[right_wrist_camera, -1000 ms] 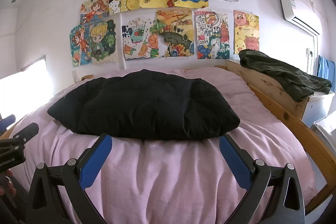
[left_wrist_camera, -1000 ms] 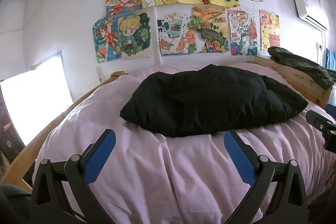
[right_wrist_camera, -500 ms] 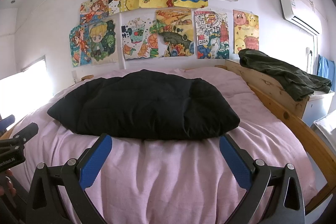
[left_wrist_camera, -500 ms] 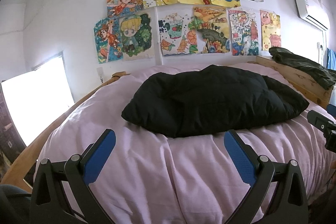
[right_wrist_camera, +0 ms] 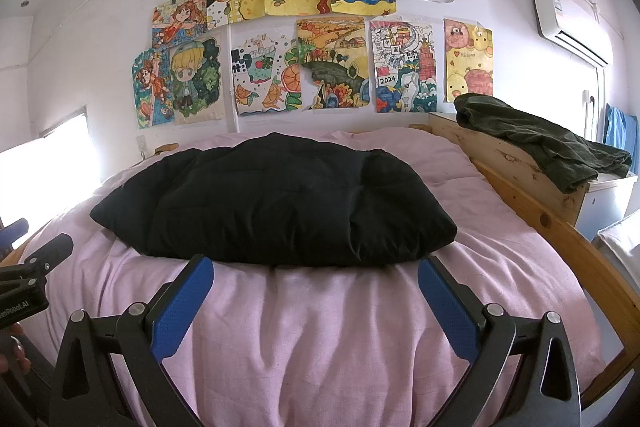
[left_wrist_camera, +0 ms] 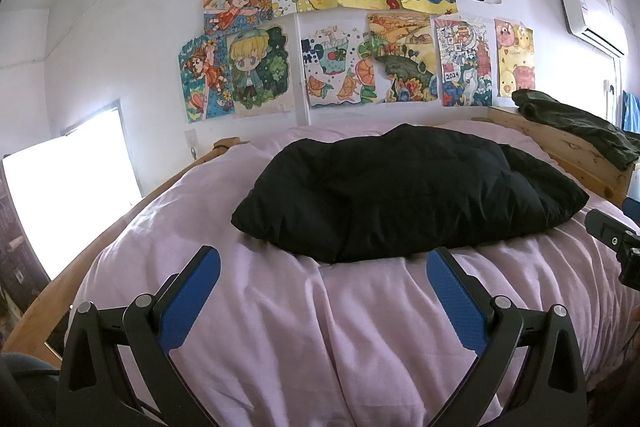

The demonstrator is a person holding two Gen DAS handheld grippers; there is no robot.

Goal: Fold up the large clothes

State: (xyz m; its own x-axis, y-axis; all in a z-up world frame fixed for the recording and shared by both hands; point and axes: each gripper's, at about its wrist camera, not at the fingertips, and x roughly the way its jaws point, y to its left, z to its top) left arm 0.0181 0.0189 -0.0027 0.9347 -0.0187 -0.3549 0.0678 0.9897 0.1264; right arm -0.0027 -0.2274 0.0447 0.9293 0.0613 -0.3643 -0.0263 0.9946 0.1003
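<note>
A puffy black padded garment (left_wrist_camera: 408, 191) (right_wrist_camera: 276, 203) lies folded in a compact bundle in the middle of the pink-covered bed (left_wrist_camera: 280, 327) (right_wrist_camera: 320, 339). My left gripper (left_wrist_camera: 323, 263) hovers open over the bedding just short of the bundle's near edge, nothing between its blue pads. My right gripper (right_wrist_camera: 316, 269) is open too, its fingertips level with the bundle's front edge and empty. Each gripper's black body shows at the rim of the other's view.
A dark green garment (right_wrist_camera: 548, 143) (left_wrist_camera: 576, 125) is draped over the wooden bed rail (right_wrist_camera: 560, 227) on the right. Drawings (right_wrist_camera: 320, 39) cover the white wall behind. A bright window (left_wrist_camera: 60, 195) is at the left, an air conditioner (right_wrist_camera: 572, 27) at the upper right.
The left wrist view has shifted slightly, so the black bundle sits a little further right and lower. The right gripper has hardly moved. Both stay open.
</note>
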